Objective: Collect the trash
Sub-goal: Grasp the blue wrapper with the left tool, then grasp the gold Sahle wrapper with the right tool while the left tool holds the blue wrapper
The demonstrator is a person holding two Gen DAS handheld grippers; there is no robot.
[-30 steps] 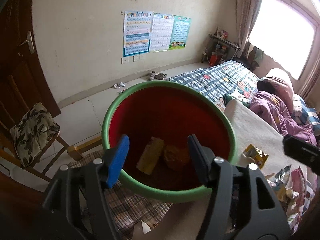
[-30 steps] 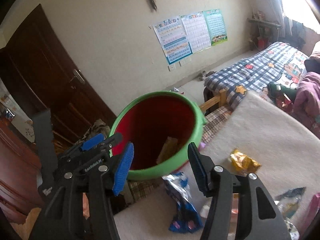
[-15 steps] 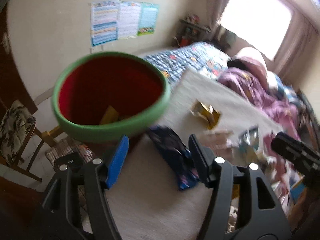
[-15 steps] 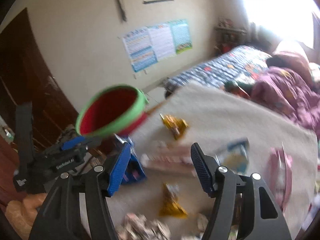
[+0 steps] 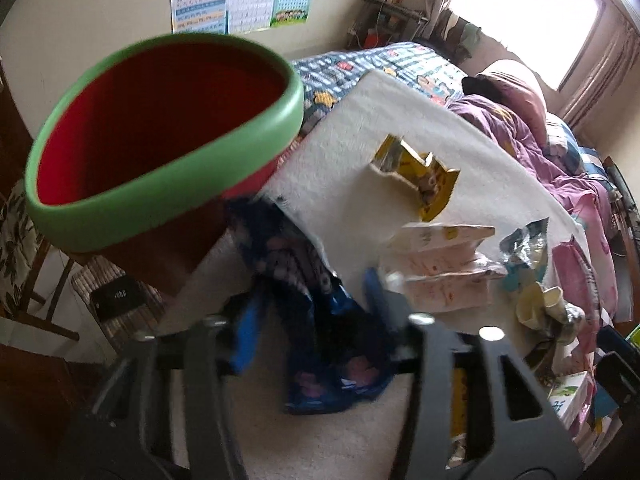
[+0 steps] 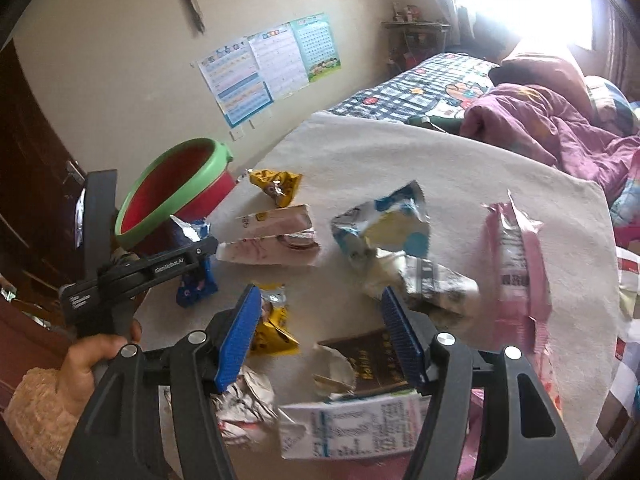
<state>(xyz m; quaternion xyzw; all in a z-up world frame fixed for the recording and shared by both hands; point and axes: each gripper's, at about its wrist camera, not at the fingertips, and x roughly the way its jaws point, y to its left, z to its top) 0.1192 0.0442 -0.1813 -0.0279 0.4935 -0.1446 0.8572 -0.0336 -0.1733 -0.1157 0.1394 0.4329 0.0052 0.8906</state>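
Note:
A red bucket with a green rim (image 5: 168, 160) stands at the left edge of a white-covered table (image 5: 360, 128); it also shows in the right wrist view (image 6: 176, 196). My left gripper (image 5: 312, 320) is open, its fingers either side of a dark blue wrapper (image 5: 320, 320). Beyond it lie a yellow wrapper (image 5: 428, 176) and a pink-white carton (image 5: 440, 264). My right gripper (image 6: 320, 336) is open and empty above a yellow wrapper (image 6: 272, 328), a dark booklet (image 6: 368, 360) and a white carton (image 6: 344, 428). A blue-white wrapper (image 6: 384, 224) and a pink wrapper (image 6: 516, 264) lie further off.
A bed with a checked cover (image 6: 420, 84) and purple bedding (image 6: 552, 128) lies behind the table. A wooden chair with a floral cushion (image 5: 16, 248) stands left of the bucket. A dark door (image 6: 36, 152) is at the left. Posters (image 6: 268, 64) hang on the wall.
Both grippers have swung from the bucket to the trash on the table. The left now straddles the blue wrapper; the right hangs over the wrappers further right. Both stay open.

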